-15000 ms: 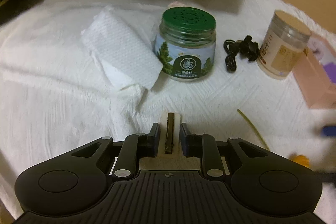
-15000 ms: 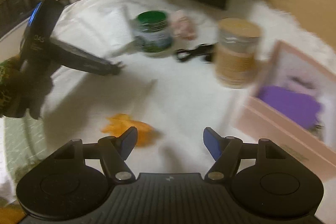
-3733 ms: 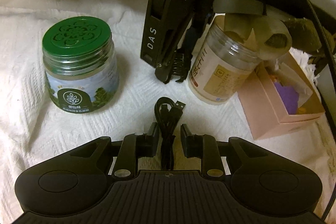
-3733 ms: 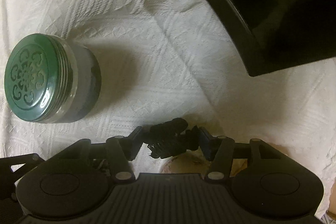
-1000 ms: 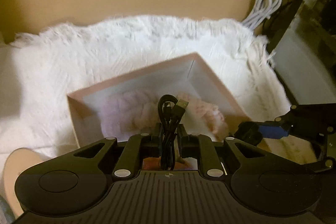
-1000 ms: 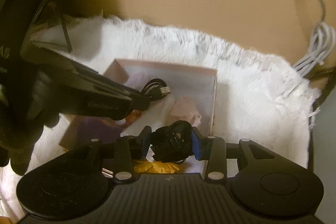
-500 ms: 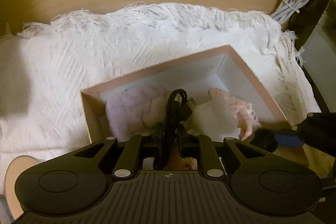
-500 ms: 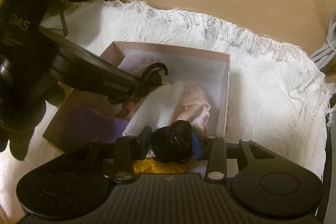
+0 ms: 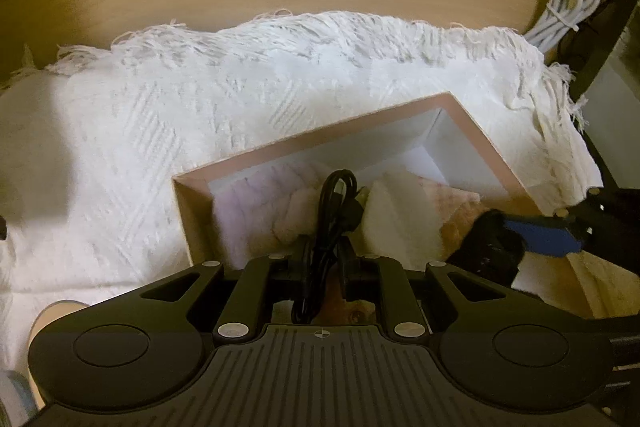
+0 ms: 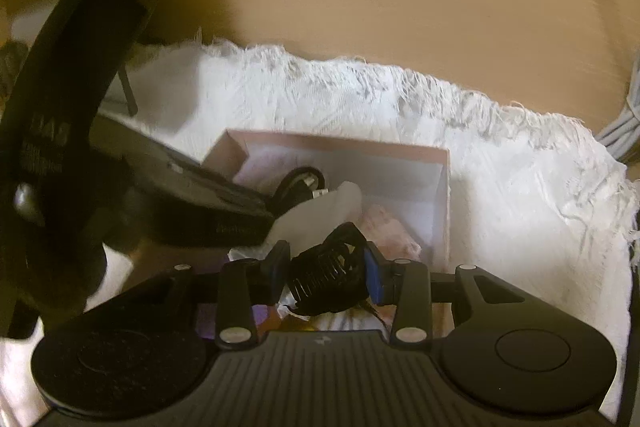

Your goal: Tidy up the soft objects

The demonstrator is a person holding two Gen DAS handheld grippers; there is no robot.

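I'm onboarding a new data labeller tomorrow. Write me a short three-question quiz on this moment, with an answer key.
1. True or false: the left gripper is shut on the coiled black USB cable.
2. What does the right gripper hold? A) a green-lidded jar B) a black toothed hair claw clip C) a folded tissue
3. Fill in: both grippers hang over the open pink cardboard ____, which lies on the white fringed cloth.

Key: 1 true; 2 B; 3 box.
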